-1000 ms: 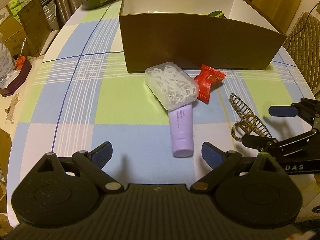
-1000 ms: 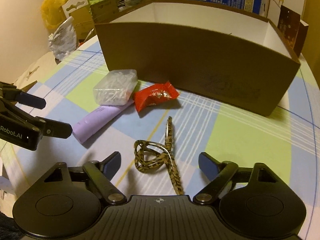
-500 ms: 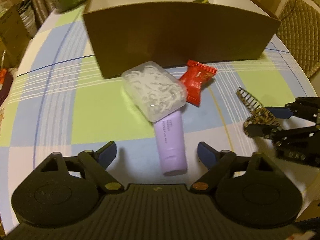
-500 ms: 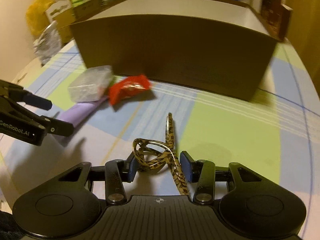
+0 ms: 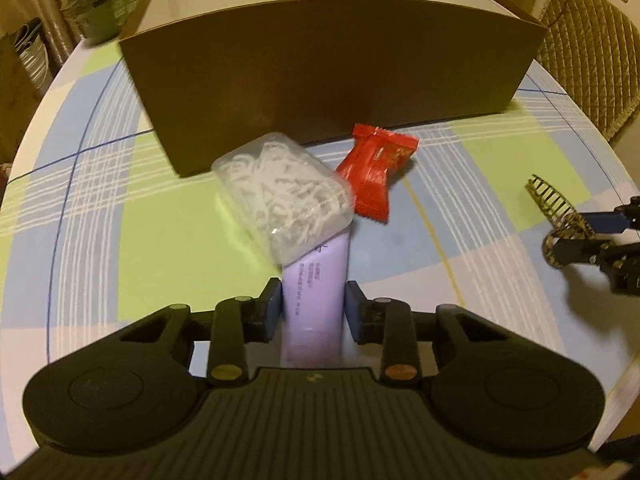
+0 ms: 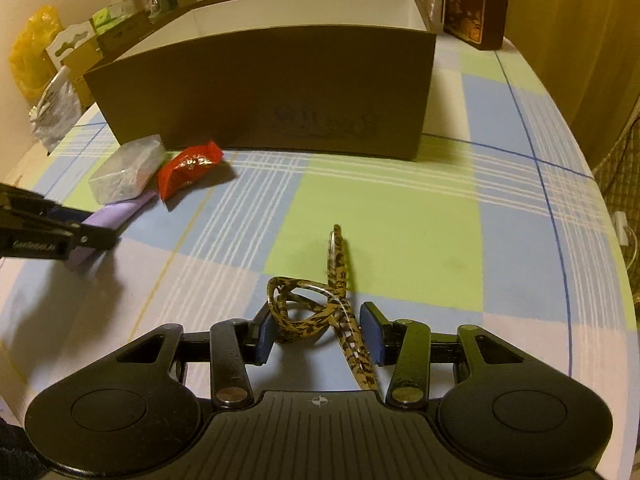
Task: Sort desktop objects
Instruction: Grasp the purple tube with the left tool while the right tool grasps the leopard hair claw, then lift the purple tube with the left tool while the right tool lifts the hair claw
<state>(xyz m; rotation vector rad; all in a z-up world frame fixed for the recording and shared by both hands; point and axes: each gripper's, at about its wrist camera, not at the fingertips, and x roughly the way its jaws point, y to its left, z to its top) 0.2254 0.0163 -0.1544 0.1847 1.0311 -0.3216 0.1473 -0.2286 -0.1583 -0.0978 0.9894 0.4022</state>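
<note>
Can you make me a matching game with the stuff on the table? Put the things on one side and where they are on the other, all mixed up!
Things:
1. purple tube
2. hair clip
3. clear box
4. red packet

Places:
A. lying on the far end of the purple tube
B. between the fingers of the left tool
C. on the cloth beside the clear box, near the big brown box
D. between the fingers of the right tool

Pairs: 1-B, 2-D, 3-A, 4-C
</note>
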